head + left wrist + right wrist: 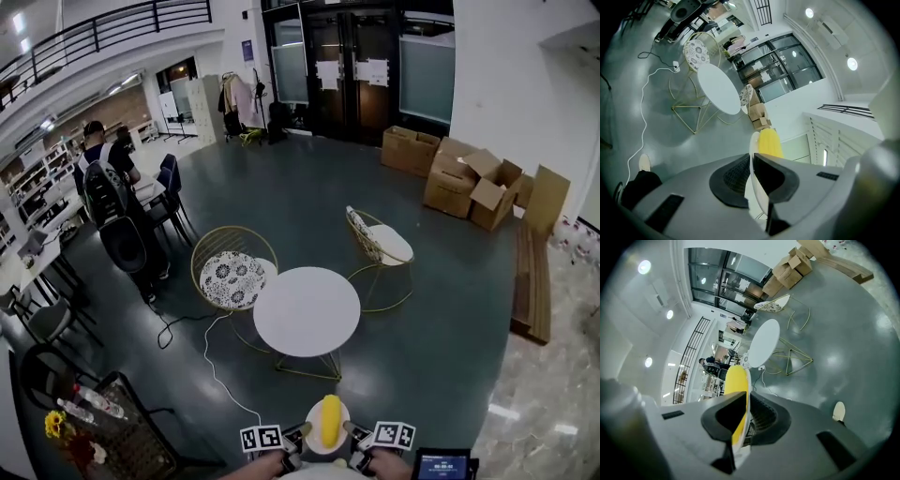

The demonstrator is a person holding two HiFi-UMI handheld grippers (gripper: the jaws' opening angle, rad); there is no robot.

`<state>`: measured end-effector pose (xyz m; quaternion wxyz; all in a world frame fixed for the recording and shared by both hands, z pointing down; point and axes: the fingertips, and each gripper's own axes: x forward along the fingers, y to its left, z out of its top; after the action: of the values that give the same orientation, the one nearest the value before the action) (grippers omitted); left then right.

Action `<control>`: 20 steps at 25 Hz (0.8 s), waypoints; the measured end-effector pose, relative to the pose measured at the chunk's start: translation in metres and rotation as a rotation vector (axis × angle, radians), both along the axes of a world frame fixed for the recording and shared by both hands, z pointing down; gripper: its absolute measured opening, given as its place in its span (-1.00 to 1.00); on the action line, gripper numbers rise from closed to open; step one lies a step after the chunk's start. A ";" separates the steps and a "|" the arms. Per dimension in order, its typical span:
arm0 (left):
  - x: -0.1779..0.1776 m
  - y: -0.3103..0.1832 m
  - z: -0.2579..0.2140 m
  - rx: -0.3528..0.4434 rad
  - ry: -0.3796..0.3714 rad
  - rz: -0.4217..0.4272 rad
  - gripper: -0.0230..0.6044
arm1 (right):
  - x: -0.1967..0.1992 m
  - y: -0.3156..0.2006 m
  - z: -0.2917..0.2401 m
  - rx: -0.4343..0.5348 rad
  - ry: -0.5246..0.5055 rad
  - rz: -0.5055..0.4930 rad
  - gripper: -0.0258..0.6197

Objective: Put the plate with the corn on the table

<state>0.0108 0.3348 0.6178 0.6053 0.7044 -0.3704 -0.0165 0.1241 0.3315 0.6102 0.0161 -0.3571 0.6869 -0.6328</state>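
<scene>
A white plate with a yellow corn cob on it is held low at the bottom middle of the head view. My left gripper is shut on the plate's left rim and my right gripper on its right rim. In the left gripper view the plate's edge runs between the jaws with the corn beyond. The right gripper view shows the corn against the plate's rim. The round white table stands ahead on a gold wire base, apart from the plate.
Two gold wire chairs with patterned cushions flank the table. A white cable trails across the dark floor. Cardboard boxes sit at the back right. A person stands by desks at the left. A dark table with bottles is near left.
</scene>
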 end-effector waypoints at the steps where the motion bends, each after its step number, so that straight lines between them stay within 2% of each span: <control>1: 0.002 -0.002 0.001 0.009 -0.004 0.002 -0.85 | 0.002 -0.002 0.001 0.000 0.004 -0.004 -0.82; 5: 0.009 -0.004 0.006 0.024 -0.003 -0.017 -0.85 | 0.010 -0.006 0.012 0.000 0.019 -0.030 -0.82; 12: 0.001 -0.021 0.019 0.018 0.015 -0.059 -0.85 | -0.005 -0.024 0.021 -0.009 0.020 -0.098 -0.82; 17: -0.004 -0.045 0.030 0.007 0.025 -0.069 -0.85 | -0.006 -0.049 0.027 -0.029 0.025 -0.084 -0.82; 20: -0.005 -0.073 0.030 0.026 0.034 -0.049 -0.85 | -0.005 -0.073 0.030 -0.021 0.041 -0.064 -0.82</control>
<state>0.0057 0.2622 0.6474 0.6014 0.7026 -0.3772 -0.0481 0.1187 0.2589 0.6397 -0.0221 -0.3479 0.6915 -0.6328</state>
